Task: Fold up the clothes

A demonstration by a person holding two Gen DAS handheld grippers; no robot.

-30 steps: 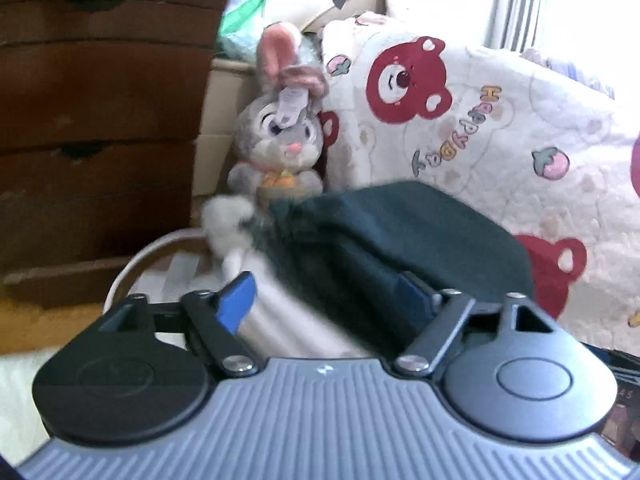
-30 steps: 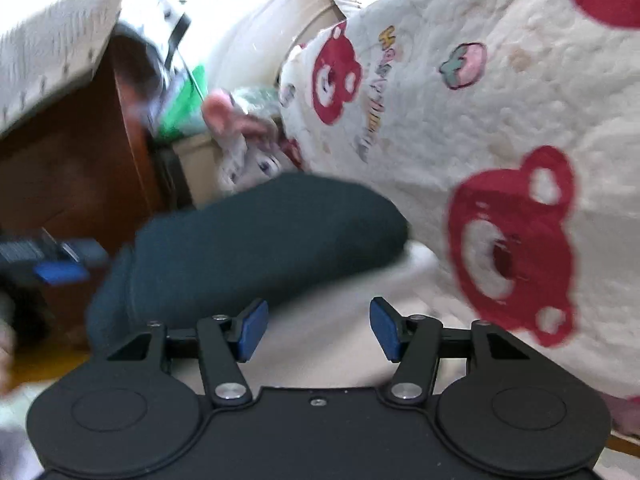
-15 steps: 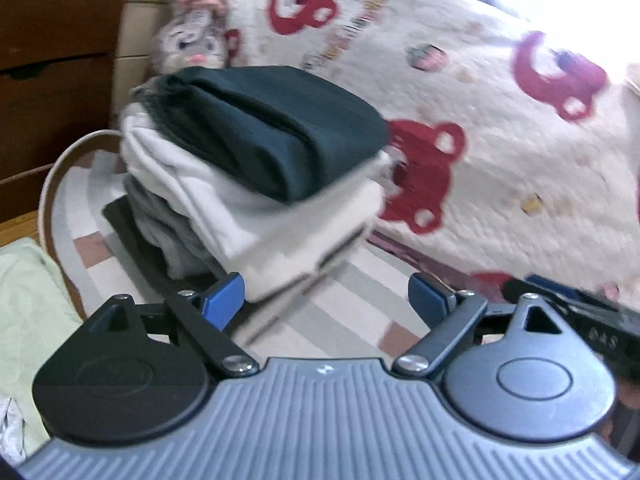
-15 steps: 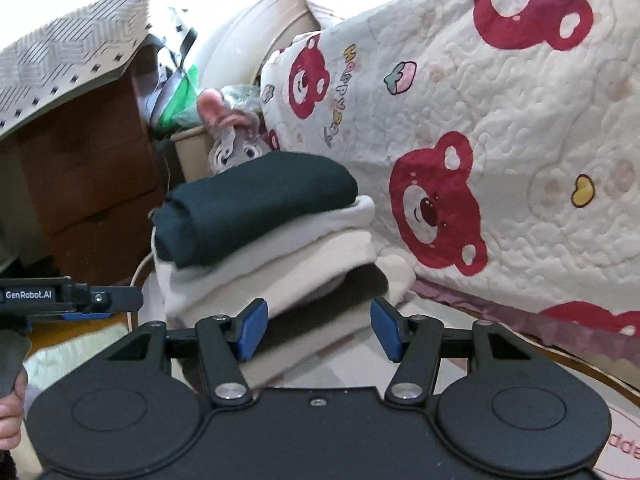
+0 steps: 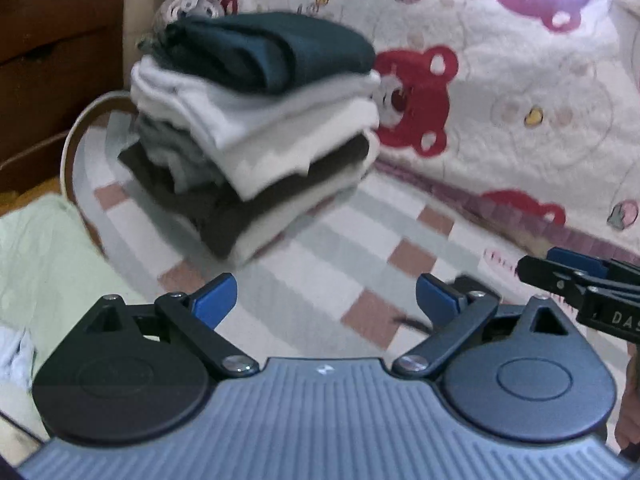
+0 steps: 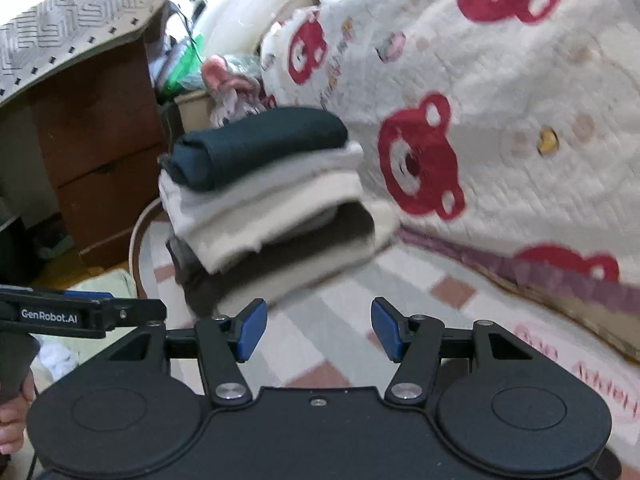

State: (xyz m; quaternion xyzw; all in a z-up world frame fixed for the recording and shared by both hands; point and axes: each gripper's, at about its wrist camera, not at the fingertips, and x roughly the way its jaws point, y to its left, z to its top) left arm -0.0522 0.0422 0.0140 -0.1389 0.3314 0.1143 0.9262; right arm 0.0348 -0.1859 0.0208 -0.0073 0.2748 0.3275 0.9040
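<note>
A stack of folded clothes (image 5: 256, 128) sits on a striped round rug (image 5: 360, 264); it also shows in the right wrist view (image 6: 272, 208). A dark teal folded garment (image 5: 272, 50) lies on top, over white, cream and brown ones. My left gripper (image 5: 326, 300) is open and empty, drawn back from the stack. My right gripper (image 6: 319, 330) is open and empty, also short of the stack. The right gripper's side shows at the right of the left wrist view (image 5: 580, 284). The left gripper's side shows at the left of the right wrist view (image 6: 80, 314).
A bear-print quilt (image 5: 500, 100) hangs over the bed behind and to the right. A wooden drawer chest (image 6: 96, 152) stands on the left with a plush rabbit (image 6: 228, 88) beside it. A pale green cloth (image 5: 36, 256) lies at the left on the floor.
Both grippers have pulled back from the stack. One second ago the left one was right against the dark garment; now the whole stack shows with the garment lying on top.
</note>
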